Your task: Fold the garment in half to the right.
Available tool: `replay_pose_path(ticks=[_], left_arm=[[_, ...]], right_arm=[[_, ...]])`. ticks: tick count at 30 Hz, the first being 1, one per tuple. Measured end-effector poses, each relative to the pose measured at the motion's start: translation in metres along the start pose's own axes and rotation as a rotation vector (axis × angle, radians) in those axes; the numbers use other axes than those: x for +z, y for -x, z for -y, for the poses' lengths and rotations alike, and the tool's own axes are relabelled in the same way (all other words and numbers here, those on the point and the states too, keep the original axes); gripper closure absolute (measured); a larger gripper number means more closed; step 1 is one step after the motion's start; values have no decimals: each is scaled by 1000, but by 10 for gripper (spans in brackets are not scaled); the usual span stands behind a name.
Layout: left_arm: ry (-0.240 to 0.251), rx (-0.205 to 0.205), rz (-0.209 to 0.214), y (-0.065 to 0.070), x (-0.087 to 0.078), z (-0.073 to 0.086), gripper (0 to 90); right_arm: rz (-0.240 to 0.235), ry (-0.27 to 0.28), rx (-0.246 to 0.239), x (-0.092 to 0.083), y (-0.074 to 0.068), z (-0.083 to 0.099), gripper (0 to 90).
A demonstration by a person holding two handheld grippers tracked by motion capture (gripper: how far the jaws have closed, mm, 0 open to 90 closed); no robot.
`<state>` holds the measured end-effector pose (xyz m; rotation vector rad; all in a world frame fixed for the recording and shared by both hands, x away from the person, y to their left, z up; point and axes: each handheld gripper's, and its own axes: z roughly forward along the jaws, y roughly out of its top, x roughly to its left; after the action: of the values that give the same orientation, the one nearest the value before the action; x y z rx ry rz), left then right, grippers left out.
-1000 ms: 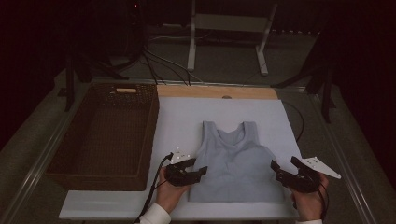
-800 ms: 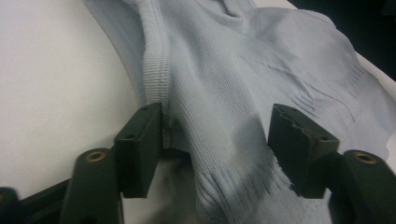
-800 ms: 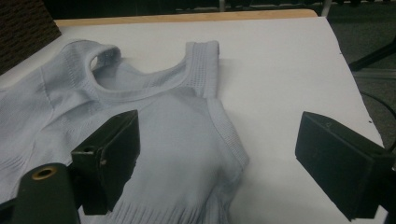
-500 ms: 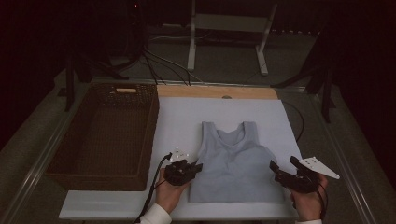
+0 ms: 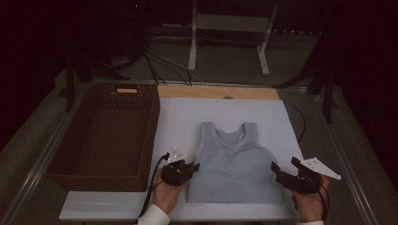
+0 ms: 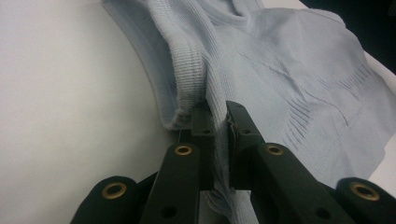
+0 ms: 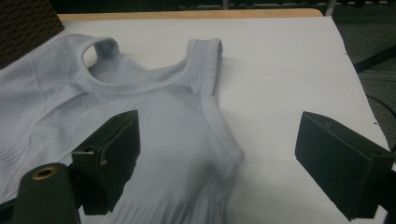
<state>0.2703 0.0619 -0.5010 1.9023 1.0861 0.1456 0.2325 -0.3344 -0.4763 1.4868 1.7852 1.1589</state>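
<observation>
Left gripper [image 5: 190, 167] jaws just closed, now pinching grey tank top [image 5: 232, 161] edge; right gripper [image 5: 281, 172] unmoved, jaws wide apart beside top's opposite side.

Tank top [image 6: 299, 93]: cut off by the top and right edges in the left gripper view; its pinched edge is hidden between the jaws. In the right gripper view, its hem is cut off at the bottom edge and blurred. Wicker basket [image 7: 25, 25]: one corner is seen, the rest cut off. Forearms: cut off at the high view's bottom edge.
</observation>
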Motion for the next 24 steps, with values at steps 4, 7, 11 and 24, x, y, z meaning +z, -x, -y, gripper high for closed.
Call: replay_pose_path(ticks=[4, 7, 11, 24], left_arm=[[-1, -8, -11, -2, -5, 0, 845], [1, -23, -30, -5, -10, 1, 845], [-5, -52, -66, -7, -15, 2, 845], [8, -86, -100, -15, -28, 1, 846]], right_arm=[[-2, -2, 0, 0, 0, 0, 145], [-2, 0, 1, 0, 0, 0, 145], [-3, -3, 4, 0, 0, 0, 146], [-3, -4, -2, 0, 0, 0, 146]])
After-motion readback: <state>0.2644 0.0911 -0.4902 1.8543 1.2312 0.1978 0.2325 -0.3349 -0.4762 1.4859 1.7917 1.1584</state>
